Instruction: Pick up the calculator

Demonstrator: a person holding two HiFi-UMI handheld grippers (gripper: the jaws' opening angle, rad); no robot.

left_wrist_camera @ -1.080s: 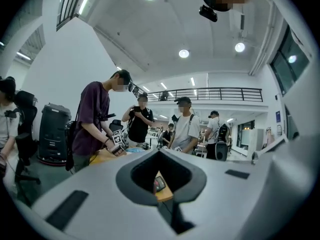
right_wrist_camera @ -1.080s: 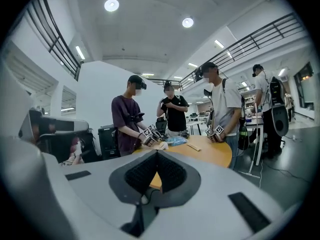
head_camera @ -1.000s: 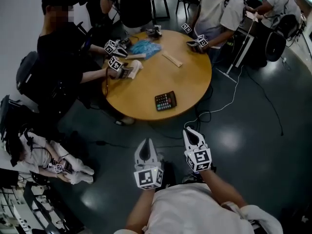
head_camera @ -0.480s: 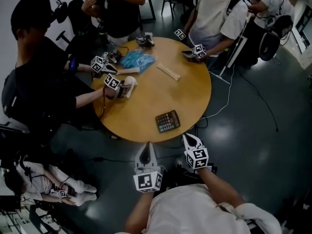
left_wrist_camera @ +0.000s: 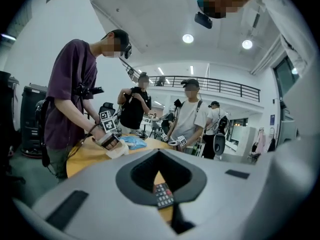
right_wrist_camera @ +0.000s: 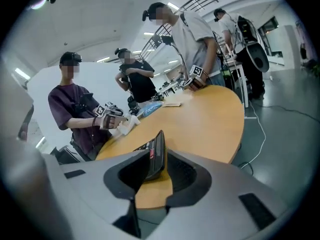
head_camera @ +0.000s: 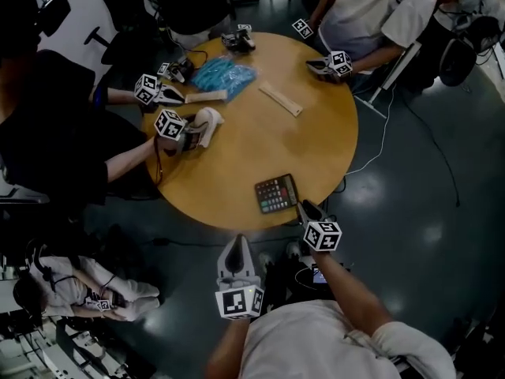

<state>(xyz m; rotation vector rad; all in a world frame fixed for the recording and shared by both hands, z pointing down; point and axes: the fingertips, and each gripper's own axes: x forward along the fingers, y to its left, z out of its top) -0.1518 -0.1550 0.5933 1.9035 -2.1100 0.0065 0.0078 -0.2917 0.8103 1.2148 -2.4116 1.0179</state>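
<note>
The black calculator (head_camera: 276, 193) lies flat near the front edge of the round wooden table (head_camera: 237, 164). My right gripper (head_camera: 303, 206) reaches over that edge at the calculator's near right corner. In the right gripper view the calculator (right_wrist_camera: 155, 155) shows edge-on between the jaws of the right gripper (right_wrist_camera: 157, 154). The jaws are opening and a gap shows beside it. My left gripper (head_camera: 235, 242) hangs just short of the table edge, shut and holding nothing. In the left gripper view the calculator (left_wrist_camera: 162, 195) shows through the window in the left gripper (left_wrist_camera: 160, 153).
Three people stand round the table's far side holding grippers (head_camera: 170, 124). On the table lie a blue bag (head_camera: 223, 76), a wooden strip (head_camera: 282, 99) and a white cloth (head_camera: 207, 125). A white cable (head_camera: 379, 144) trails on the floor at the right. Another person (head_camera: 79, 287) sits at lower left.
The table and calculator have come nearer. My right gripper went forward and down to the calculator's corner and its jaws parted. My left gripper advanced to the table edge.
</note>
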